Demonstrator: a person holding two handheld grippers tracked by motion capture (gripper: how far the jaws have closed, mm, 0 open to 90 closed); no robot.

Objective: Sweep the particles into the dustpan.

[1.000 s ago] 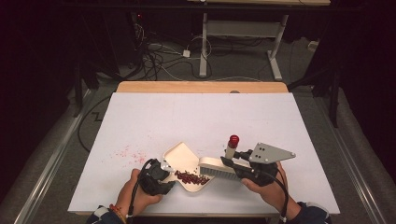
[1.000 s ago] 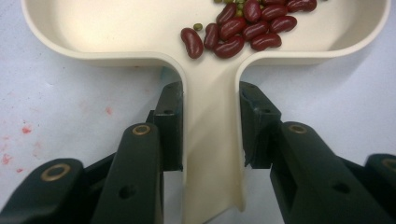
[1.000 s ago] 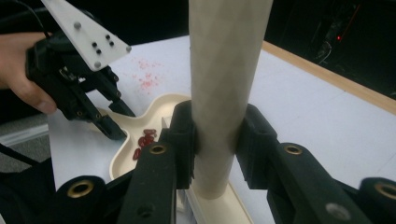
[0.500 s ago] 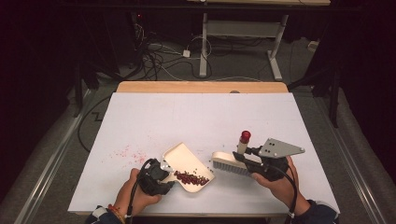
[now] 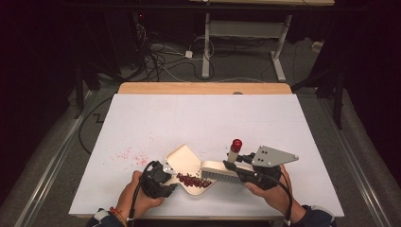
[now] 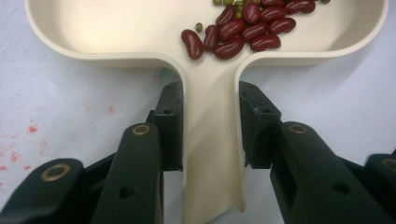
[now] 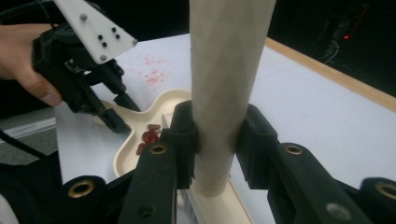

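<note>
A cream dustpan (image 5: 182,158) lies flat near the table's front edge with dark red beans (image 5: 194,180) heaped near its handle. My left gripper (image 5: 163,179) is shut on that handle (image 6: 212,140), and the beans (image 6: 247,25) plus a few small green ones sit just beyond the jaws. My right gripper (image 5: 236,166) is shut on the cream handle (image 7: 224,93) of a brush, which stands upright with a red tip (image 5: 235,144). The brush head (image 5: 220,169) rests at the pan's right side. The right gripper view takes in the pan (image 7: 163,105) and the left gripper (image 7: 112,112).
Red stains (image 5: 130,155) speckle the white table cover (image 5: 203,118) left of the pan. A wooden strip (image 5: 203,88) edges the far side. Cables and a desk frame stand on the dark floor beyond.
The right gripper swung the brush out to the right, away from the pan, then brought it back left against the pan's side. The left gripper and pan barely shifted.
</note>
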